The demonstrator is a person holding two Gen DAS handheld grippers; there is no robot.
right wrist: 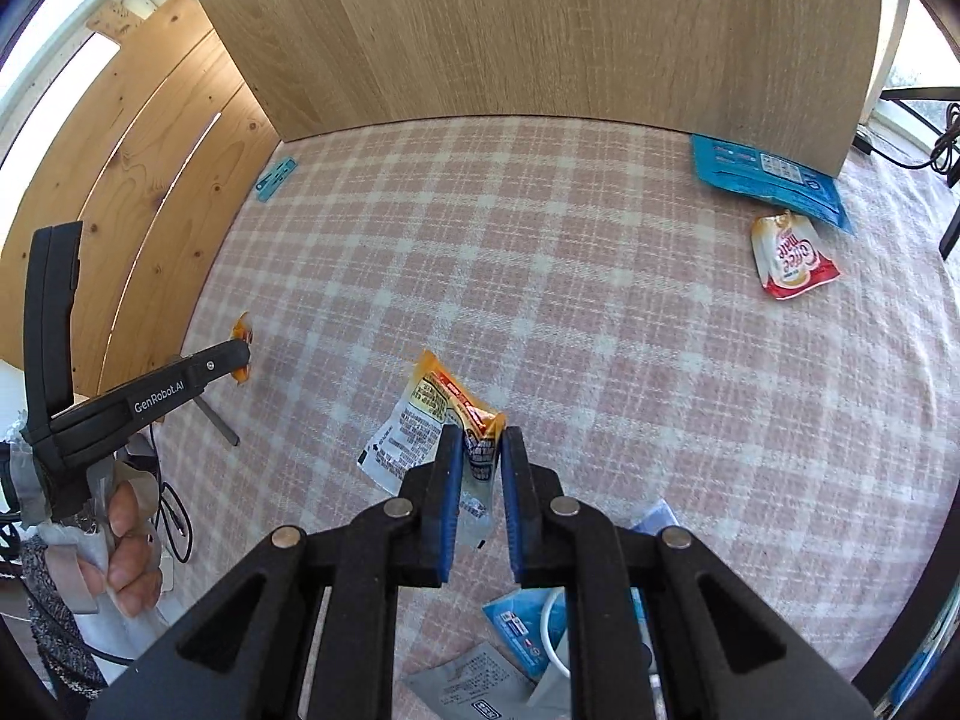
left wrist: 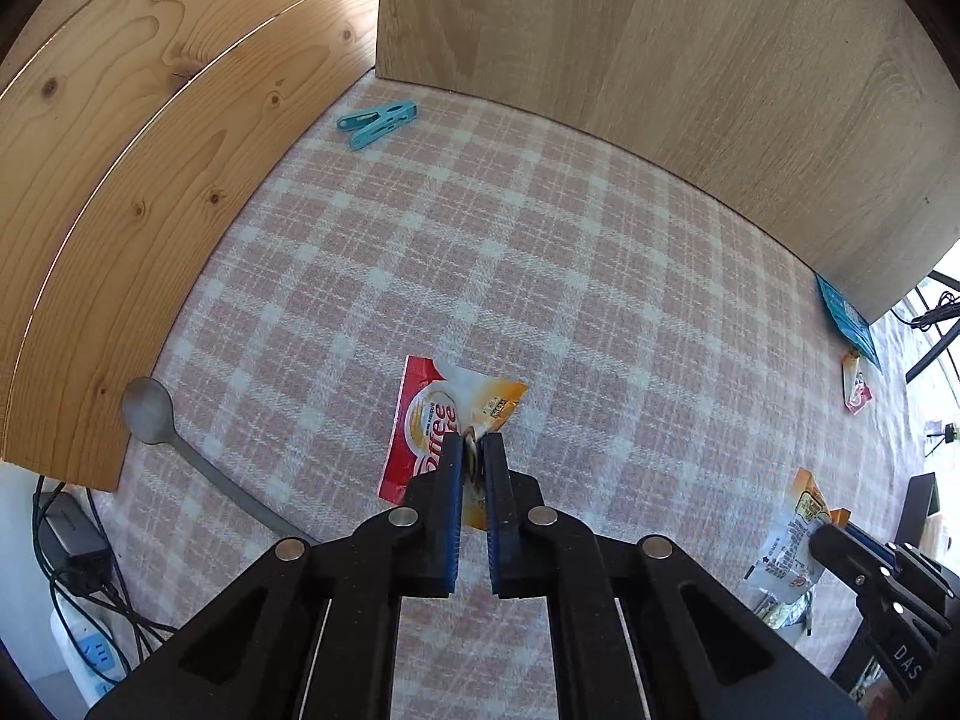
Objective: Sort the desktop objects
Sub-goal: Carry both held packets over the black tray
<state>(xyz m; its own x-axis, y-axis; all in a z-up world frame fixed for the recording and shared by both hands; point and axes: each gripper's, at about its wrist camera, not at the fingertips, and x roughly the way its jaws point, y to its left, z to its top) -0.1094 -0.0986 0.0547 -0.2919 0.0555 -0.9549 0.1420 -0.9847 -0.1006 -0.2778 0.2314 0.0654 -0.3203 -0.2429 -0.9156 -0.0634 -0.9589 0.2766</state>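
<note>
My left gripper [left wrist: 472, 438] is shut on a red and orange coffee creamer sachet [left wrist: 429, 420], held just above the checked tablecloth [left wrist: 540, 252]. My right gripper [right wrist: 482, 433] is shut on an orange and white sachet [right wrist: 420, 420] with printed text, also low over the cloth. In the left wrist view the right gripper [left wrist: 840, 540] shows at the lower right with its sachet [left wrist: 792, 540]. In the right wrist view the left gripper [right wrist: 240, 354] shows at the left, held by a hand.
A teal clothes peg [left wrist: 379, 120] lies at the back left by the wooden panels. A metal spoon [left wrist: 150, 408] lies at the left edge. A blue packet [right wrist: 768, 180] and another creamer sachet [right wrist: 792, 258] lie at the back right. Blue and grey packets [right wrist: 510, 648] lie at the front.
</note>
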